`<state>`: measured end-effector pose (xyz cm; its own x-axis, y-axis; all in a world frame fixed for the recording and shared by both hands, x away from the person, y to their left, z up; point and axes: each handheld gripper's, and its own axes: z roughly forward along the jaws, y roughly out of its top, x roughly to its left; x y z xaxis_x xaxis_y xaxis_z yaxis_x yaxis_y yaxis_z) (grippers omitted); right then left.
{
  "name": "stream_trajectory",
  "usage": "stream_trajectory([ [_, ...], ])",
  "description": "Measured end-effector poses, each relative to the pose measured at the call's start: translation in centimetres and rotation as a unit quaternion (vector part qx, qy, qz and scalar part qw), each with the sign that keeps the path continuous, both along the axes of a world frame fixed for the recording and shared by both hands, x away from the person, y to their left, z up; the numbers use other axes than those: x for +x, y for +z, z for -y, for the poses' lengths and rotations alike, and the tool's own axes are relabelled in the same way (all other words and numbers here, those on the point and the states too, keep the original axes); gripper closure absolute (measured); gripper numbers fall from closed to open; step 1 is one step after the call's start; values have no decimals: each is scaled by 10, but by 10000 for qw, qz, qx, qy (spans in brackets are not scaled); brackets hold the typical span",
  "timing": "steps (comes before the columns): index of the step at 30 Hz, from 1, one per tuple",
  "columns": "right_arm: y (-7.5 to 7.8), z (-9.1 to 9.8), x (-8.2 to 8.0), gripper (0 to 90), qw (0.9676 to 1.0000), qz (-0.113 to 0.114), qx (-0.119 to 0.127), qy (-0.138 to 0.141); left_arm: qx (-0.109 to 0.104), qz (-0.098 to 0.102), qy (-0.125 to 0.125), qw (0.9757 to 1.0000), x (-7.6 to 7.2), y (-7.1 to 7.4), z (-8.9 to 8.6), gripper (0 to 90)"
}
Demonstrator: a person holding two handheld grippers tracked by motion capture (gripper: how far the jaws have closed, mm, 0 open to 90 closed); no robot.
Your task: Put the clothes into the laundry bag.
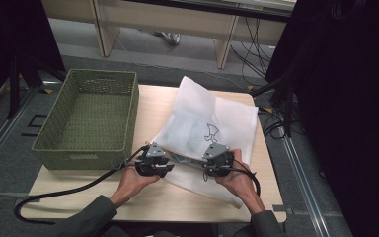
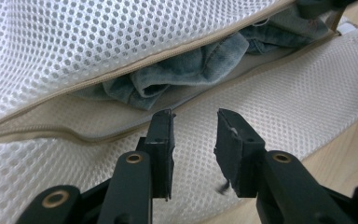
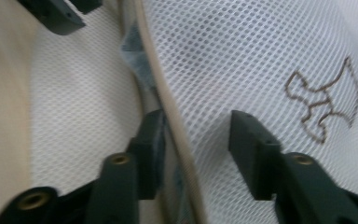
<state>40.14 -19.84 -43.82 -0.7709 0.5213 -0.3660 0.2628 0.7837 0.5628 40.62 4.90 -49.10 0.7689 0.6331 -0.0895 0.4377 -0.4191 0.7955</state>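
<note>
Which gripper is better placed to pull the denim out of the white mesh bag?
Probably the left gripper: its open jaws face the unzipped slit where the blue denim garment bulges out. The right gripper straddles the white mesh laundry bag's zipper edge.

White mesh bag (image 1: 212,123), denim (image 2: 182,74) inside, woven basket (image 1: 91,116).

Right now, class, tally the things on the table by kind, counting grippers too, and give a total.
Green woven basket: 1
White mesh laundry bag: 1
Blue denim garment inside the bag: 1
Grippers: 2, left gripper and right gripper
Total: 5
</note>
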Motion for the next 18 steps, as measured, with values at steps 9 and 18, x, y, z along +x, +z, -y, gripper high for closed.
stream_trajectory([
  [9, 13, -11, -5, 880, 9990, -116, -125, 410, 55, 125, -1, 9999, 3, -2, -1, 642],
  [18, 2, -21, -24, 878, 9953, -603, 46, 752, 76, 47, -155, 9998, 0, -9, 5, 684],
])
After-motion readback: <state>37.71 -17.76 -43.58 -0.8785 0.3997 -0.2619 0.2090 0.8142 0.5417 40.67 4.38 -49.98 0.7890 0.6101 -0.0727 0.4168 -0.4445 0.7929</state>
